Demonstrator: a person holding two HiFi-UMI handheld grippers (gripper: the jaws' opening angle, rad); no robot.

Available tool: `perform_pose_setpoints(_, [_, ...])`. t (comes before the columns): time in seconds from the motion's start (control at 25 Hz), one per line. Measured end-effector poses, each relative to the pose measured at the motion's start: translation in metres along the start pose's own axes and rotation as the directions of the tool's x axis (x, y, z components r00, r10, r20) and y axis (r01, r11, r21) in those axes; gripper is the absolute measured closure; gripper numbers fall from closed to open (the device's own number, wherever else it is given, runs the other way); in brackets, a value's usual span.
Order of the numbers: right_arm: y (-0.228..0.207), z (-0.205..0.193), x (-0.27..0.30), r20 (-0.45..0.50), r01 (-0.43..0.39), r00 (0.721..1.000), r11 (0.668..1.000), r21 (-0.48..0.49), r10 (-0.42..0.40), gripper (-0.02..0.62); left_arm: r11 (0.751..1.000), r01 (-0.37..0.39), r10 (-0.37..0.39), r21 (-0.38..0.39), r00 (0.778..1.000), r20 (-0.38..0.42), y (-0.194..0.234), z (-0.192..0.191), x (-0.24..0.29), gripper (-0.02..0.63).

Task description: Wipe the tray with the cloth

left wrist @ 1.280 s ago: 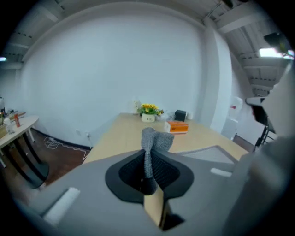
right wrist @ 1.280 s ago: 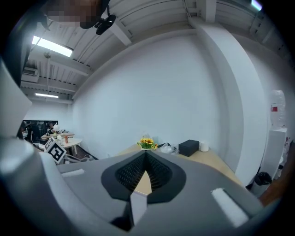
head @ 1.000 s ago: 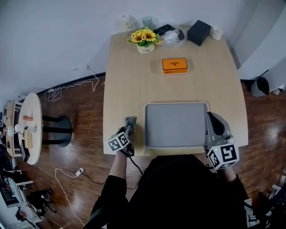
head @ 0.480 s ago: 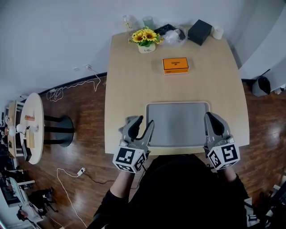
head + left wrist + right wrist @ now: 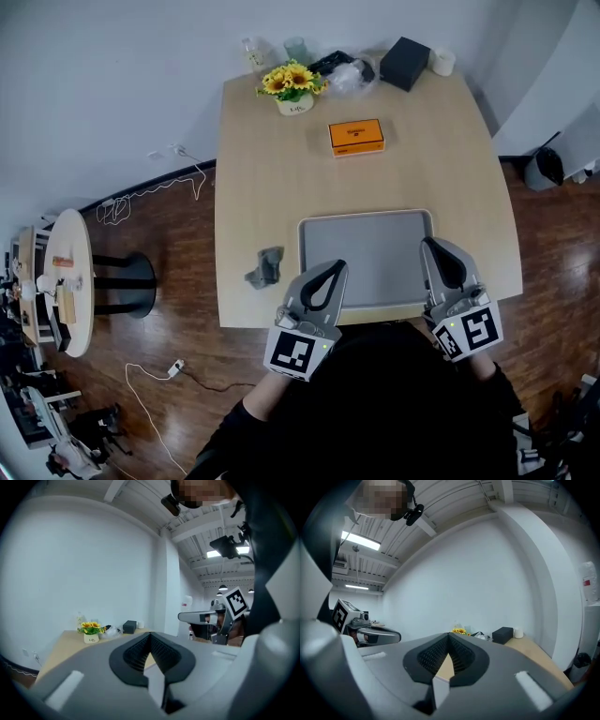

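The cloth point(image 5: 265, 267) is seen crumpled on the table point(image 5: 267, 178), near the left rim of the tray point(image 5: 375, 251) but not touching it, and it is held by neither gripper. The grey tray is set at the table's near edge, and its surface is bare. The left gripper point(image 5: 335, 267) is held over the tray's near left corner, well clear of the cloth; its jaws have just been closing and are now brought together with nothing between them. The right gripper point(image 5: 431, 246) is held over the tray's near right corner – its jaws are likewise pressed together and empty.

Farther up the table an orange box point(image 5: 356, 137) is laid flat, well apart from the tray. Along the far edge a pot of sunflowers point(image 5: 292, 86), a clear plastic bag point(image 5: 345, 77), a black box point(image 5: 405, 64) and a white cup point(image 5: 441, 62) are lined up. Nothing is placed between the cloth and the tray – the way across is blocked by no object.
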State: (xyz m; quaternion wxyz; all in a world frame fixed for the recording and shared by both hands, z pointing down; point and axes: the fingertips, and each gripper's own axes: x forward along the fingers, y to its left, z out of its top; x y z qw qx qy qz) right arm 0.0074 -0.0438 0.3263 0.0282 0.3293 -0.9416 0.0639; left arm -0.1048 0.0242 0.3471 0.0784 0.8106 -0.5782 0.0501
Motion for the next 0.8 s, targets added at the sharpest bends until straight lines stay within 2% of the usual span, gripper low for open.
perform_pose_setpoints(0.8, [0.006, 0.001, -0.001, 0.000, -0.011, 1.000, 1.000, -0.020, 0.011, 0.595, 1.000, -0.026, 0.026, -0.016, 0.999, -0.036, 0.004, -0.014, -0.003, 0.580])
